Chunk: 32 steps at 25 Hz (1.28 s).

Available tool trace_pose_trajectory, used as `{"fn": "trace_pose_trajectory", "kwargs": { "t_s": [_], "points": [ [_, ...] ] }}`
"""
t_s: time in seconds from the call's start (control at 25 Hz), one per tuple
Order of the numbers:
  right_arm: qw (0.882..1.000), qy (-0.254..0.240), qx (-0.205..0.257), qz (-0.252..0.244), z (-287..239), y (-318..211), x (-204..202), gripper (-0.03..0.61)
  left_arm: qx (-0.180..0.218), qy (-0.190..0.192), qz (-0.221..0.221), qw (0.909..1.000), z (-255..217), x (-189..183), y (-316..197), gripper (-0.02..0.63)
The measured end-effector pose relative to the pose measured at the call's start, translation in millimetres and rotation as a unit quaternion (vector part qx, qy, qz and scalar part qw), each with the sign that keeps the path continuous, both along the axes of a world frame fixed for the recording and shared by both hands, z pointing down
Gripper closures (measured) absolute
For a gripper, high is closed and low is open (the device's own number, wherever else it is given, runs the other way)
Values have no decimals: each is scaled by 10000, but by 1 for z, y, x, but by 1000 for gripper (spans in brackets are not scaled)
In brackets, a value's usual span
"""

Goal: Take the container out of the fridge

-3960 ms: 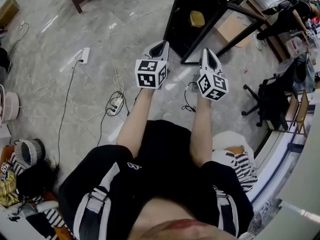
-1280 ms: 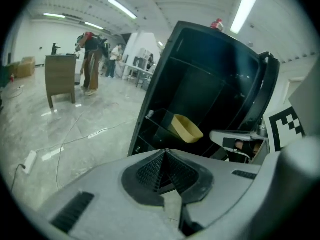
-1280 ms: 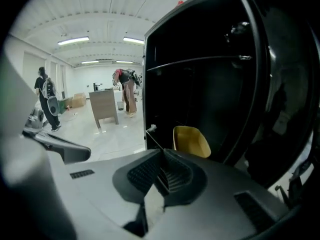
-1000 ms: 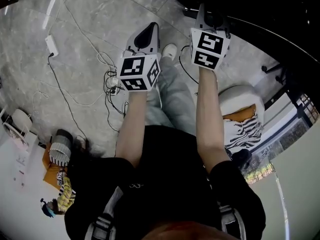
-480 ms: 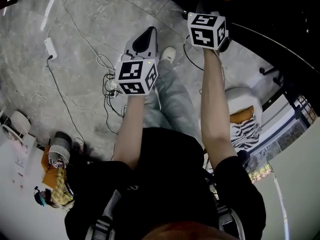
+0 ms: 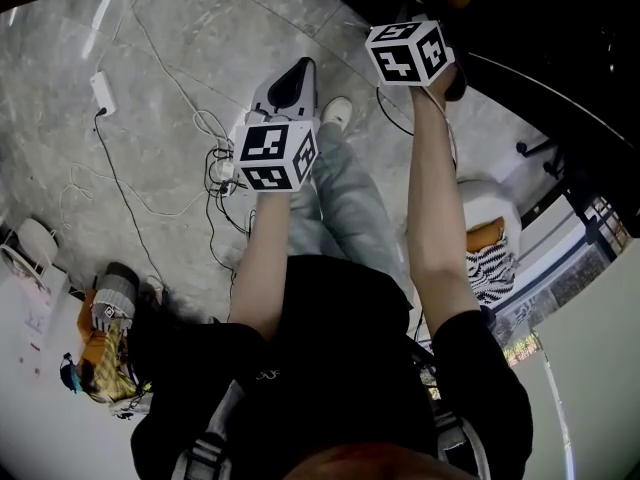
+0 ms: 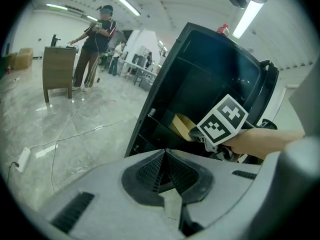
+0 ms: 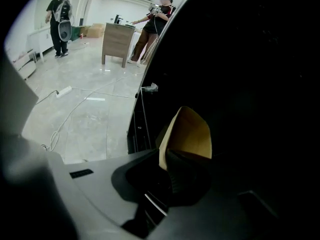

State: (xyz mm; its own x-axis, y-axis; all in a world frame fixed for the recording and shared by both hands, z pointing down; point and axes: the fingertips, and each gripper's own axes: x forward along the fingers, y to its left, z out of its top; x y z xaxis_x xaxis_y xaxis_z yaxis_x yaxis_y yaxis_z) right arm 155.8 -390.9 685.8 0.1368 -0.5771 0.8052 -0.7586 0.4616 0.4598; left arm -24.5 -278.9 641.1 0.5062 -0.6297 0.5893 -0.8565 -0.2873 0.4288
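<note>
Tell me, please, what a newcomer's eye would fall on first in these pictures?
The tan container stands out in the dark, open fridge, with the right gripper at its edge, tongs apart. The left gripper hangs outside the fridge, tongs shut.

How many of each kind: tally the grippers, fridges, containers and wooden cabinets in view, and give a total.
Grippers: 2, the left gripper and the right gripper
Fridge: 1, black, open
Container: 1, tan, inside the fridge
Wooden cabinet: 1, out on the floor
Total: 5
</note>
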Motion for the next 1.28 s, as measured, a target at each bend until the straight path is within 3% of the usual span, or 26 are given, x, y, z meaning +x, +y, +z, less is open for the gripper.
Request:
{"fn": "trace_pose_trajectory", "kwargs": {
  "t_s": [0.28, 0.48, 0.68, 0.84, 1.08, 1.28],
  "points": [
    [9997, -91, -204, 57, 1, 0, 2, 563, 34, -6, -108, 9999, -10, -7, 0, 604],
    [9905, -1289, 251, 407, -22, 15, -16, 563, 109, -4, -306, 9995, -26, -13, -3, 604],
    [9537, -2823, 832, 614, -73, 42, -46, 563, 395, -31, -492, 9980, -65, -22, -8, 604],
    [9288, -3501, 997, 698, -114, 65, -61, 563, 630, -24, -685, 9957, -105, -27, -4, 604],
    [8712, -4593, 1299, 1146, -187, 104, -69, 563, 1050, -11, -870, 9907, -167, -32, 12, 604],
    [8363, -5167, 1528, 1016, -245, 127, -73, 563, 1613, -81, -810, 9835, -228, -26, 17, 604]
  ]
}}
